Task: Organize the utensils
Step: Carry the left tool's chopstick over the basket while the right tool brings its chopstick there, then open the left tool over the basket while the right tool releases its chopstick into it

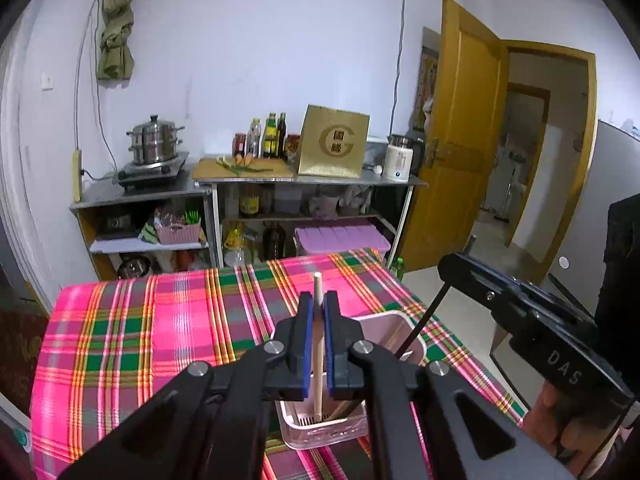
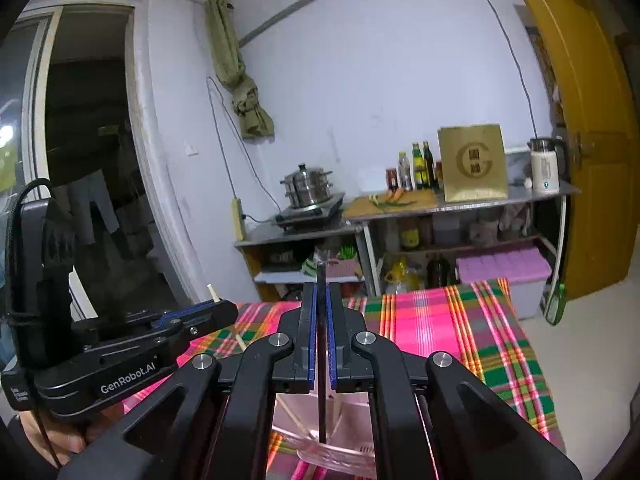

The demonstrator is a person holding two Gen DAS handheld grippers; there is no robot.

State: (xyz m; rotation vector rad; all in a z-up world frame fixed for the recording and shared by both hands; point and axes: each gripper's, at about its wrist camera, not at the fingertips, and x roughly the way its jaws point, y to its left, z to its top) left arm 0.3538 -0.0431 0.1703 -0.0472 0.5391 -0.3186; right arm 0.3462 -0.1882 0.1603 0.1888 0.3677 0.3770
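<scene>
Beside basket [image 1: 394,322] — right claw [image 1: 448,270], black chopstick [image 1: 420,324]

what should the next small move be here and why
Probably open both tools and let the sticks drop. The left tool holds the pale wooden chopstick upright with its lower end already inside the pink basket, and the right tool holds the black chopstick the same way.

Pale chopstick [image 1: 319,344] & black chopstick [image 2: 321,360] upright (tips in pink basket [image 1: 394,322]).
</scene>
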